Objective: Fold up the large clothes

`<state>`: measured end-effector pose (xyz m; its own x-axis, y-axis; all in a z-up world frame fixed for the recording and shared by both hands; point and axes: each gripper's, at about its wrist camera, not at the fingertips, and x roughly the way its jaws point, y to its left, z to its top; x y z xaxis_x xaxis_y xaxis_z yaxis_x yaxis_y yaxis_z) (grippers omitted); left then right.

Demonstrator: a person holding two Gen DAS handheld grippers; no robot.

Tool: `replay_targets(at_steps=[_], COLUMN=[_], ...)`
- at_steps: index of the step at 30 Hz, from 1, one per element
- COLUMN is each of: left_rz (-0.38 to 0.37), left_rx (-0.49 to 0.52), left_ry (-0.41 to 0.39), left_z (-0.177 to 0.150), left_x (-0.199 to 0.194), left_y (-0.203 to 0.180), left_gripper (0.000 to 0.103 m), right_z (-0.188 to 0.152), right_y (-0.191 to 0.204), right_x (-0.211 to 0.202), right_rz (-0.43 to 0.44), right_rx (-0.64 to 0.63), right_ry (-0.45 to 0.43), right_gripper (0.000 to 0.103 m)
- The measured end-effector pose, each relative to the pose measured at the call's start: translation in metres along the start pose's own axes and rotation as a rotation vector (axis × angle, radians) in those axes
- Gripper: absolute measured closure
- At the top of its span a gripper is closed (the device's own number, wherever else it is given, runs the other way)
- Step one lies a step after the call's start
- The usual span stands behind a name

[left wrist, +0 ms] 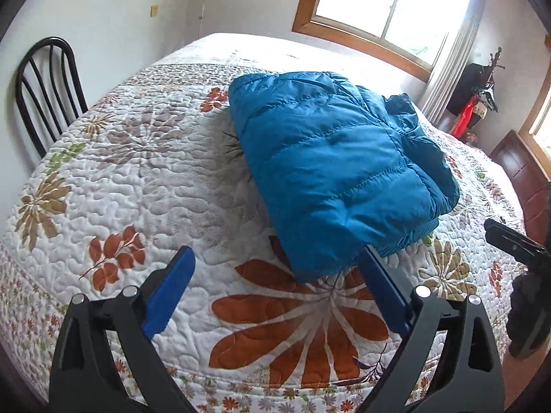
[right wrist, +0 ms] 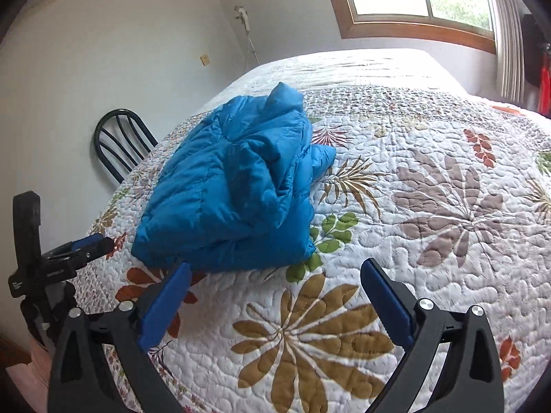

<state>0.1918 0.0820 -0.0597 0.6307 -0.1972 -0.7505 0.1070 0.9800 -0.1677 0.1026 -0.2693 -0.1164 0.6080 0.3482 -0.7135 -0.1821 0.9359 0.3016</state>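
1. Through the left wrist camera, we are holding our left gripper (left wrist: 275, 268) above the near edge of the bed, its blue-padded jaws standing wide apart with nothing between them.
2. Just ahead, the blue puffer jacket (left wrist: 330, 158) is lying folded into a thick bundle on the floral quilt (left wrist: 137, 172); its near corner is sitting just beside the right-hand finger, and we cannot tell whether they touch.
3. A black chair (left wrist: 48, 93) is standing against the wall at the bed's left side, a wood-framed window (left wrist: 378, 10) is glowing behind the bed, and our right gripper (left wrist: 516, 244) is peeking in at the right edge.
4. Through the right wrist camera, we are holding our right gripper (right wrist: 275, 268) over the quilt (right wrist: 430, 206) with its jaws spread wide and gripping nothing.
5. The jacket (right wrist: 237, 186) is resting ahead and to the left, its rumpled, layered side facing us, close to the left-hand finger.
6. Our left gripper (right wrist: 86, 246) is showing at the left edge, beside the bundle's near corner, while the chair (right wrist: 120, 141) is standing beyond it.
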Motion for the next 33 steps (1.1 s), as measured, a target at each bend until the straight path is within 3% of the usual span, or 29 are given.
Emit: replay_targets(at_steps=[8, 14, 33], left_rz=[0.153, 0.195, 0.204], left_rx=[0.015, 0.025, 0.054], left_ry=[-0.076, -0.106, -0.174], left_z=[-0.025, -0.037, -0.07], left_x=[-0.04, -0.064, -0.114], left_y=[-0.014, -0.025, -0.046], left_gripper=[0.005, 0.005, 0.004], right_z=[-0.024, -0.035, -0.062], right_y=[0.032, 0.046, 0.067], right_x=[-0.024, -0.044, -0.085], right_rz=[-0.129, -0.12, -0.064], right_rx=[-0.066, -0.084, -0.068], right_ry=[-0.021, -0.041, -0.081], right_gripper=[0.004, 0.004, 0.004])
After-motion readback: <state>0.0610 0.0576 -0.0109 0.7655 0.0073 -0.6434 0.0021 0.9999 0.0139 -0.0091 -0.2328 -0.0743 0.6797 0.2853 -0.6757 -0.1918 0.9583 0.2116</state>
